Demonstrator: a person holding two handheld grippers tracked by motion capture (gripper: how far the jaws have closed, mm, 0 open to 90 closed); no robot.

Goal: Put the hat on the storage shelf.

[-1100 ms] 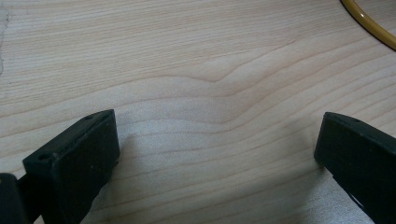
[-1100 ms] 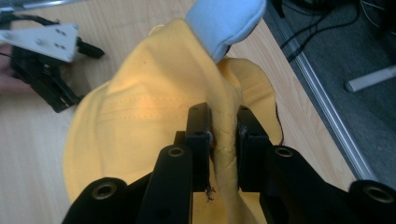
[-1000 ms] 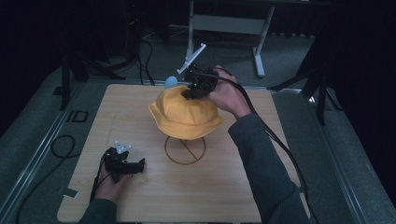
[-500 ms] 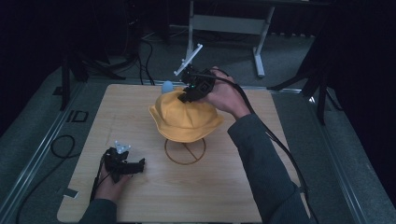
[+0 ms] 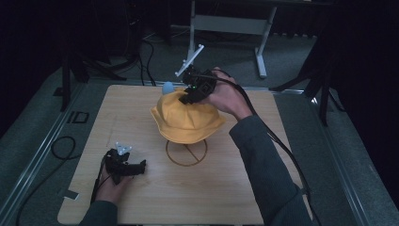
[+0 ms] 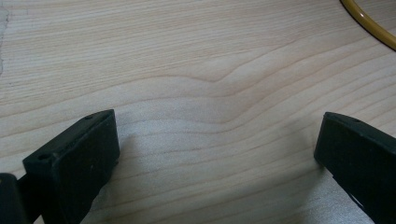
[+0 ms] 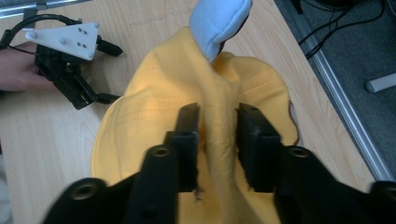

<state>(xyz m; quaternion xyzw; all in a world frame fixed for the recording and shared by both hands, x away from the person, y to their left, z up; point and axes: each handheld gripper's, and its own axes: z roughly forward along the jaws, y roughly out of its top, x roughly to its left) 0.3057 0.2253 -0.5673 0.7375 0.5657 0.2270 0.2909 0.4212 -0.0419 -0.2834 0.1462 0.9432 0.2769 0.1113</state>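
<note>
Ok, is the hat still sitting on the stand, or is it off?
On, partly lifted. The hat drapes over the stand, whose blue top pokes out; the right hand-held gripper pinches a crown fold.

Grey-green sleeves (image 5: 266, 165), black tongs (image 5: 192, 92) with screw holes — white three-cornered plate (image 7: 65, 38), trailing black cable (image 5: 277, 141).

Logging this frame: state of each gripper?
Left gripper: open, holding nothing, resting low on the table.
Right gripper: shut on a fold of the yellow hat.
</note>
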